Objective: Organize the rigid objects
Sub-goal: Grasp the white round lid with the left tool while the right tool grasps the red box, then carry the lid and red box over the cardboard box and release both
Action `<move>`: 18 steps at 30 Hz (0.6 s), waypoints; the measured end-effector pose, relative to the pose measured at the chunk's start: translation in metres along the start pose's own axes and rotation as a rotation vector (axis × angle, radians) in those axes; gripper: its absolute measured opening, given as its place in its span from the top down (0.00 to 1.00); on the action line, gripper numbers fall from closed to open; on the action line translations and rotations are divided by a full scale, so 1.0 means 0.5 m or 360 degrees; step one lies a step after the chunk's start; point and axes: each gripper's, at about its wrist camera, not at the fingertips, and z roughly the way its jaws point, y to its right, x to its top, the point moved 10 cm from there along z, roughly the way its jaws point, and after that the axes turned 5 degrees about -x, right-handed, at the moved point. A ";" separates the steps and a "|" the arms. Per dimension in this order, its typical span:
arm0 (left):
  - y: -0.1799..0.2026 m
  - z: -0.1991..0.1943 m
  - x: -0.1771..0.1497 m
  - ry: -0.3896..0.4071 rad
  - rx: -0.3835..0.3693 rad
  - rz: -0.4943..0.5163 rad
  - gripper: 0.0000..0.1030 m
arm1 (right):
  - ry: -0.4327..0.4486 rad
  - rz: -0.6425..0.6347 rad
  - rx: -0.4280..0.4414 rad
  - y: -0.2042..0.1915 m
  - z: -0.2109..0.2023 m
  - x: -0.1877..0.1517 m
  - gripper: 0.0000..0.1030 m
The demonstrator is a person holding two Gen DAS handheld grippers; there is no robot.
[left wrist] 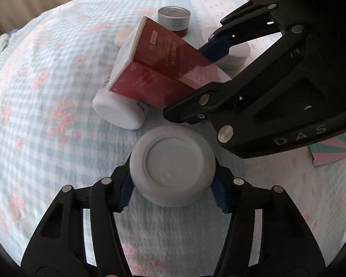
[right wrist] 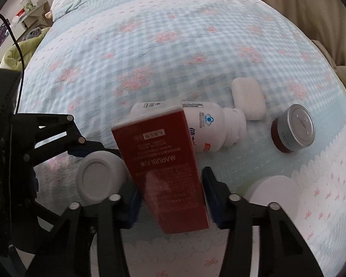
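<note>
Red box (right wrist: 168, 168) in the right tool (right wrist: 170, 198) hides the white bottle's (right wrist: 215, 127) middle.

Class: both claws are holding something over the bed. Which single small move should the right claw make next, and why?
Probably lower the red rectangular box gently onto the checked bedspread beside the lying white plastic bottle. The right claw grips it tilted, while the left claw holds the round grey jar close by.

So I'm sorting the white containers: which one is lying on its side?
The white bottle with blue print, behind the red box. The white jar sits in the left gripper.
</note>
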 end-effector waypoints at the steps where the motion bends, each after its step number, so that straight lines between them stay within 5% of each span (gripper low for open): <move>1: -0.002 -0.001 0.000 -0.0001 -0.0012 -0.0010 0.48 | 0.0001 -0.0002 -0.0001 -0.001 -0.001 0.001 0.57; 18: -0.035 -0.032 -0.007 -0.0024 -0.0004 -0.0057 0.48 | -0.0002 0.0158 -0.0050 -0.004 -0.029 -0.012 0.59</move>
